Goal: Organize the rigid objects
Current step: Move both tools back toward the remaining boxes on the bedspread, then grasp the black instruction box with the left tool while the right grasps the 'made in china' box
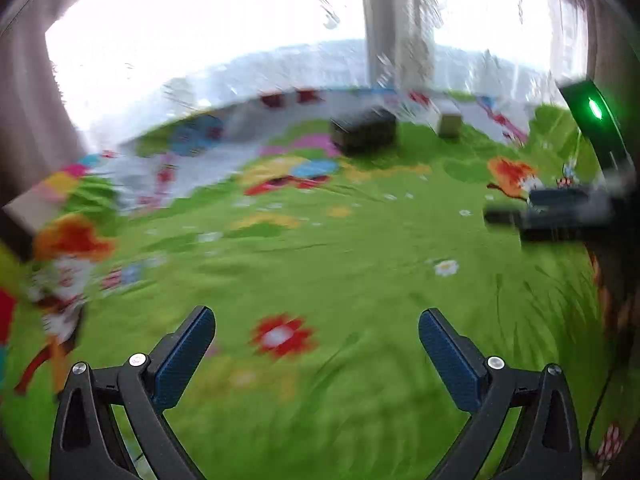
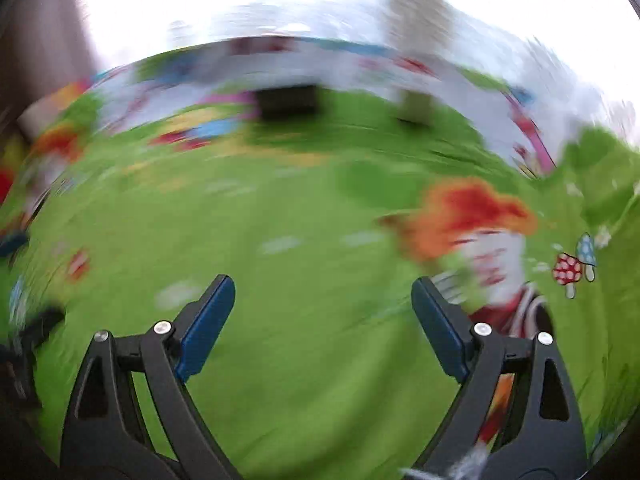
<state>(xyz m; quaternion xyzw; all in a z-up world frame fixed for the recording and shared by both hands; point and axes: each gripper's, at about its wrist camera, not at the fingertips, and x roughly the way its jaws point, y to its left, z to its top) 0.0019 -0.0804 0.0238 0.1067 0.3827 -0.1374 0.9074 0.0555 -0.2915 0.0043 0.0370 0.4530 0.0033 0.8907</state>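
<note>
Both views are smeared by motion. My left gripper (image 1: 316, 316) stands open over a green cartoon-print cloth (image 1: 340, 260), nothing between its blue pads. My right gripper (image 2: 323, 284) is open too, with only green cloth between its fingers. A dark box-like object (image 1: 364, 130) sits far back on the cloth; the right wrist view shows it as a dark blur (image 2: 288, 100). A small pale block (image 1: 450, 124) stands to its right. In the left wrist view the other gripper's black body (image 1: 560, 208) with a green light (image 1: 595, 109) fills the right edge.
A bright window and a pale vertical post (image 1: 400, 40) rise behind the cloth. A brown curtain (image 1: 28, 92) hangs at the left. A cardboard-coloured corner (image 1: 30, 212) shows at the cloth's left edge. The cloth is printed with flowers, mushrooms (image 2: 572, 264) and figures.
</note>
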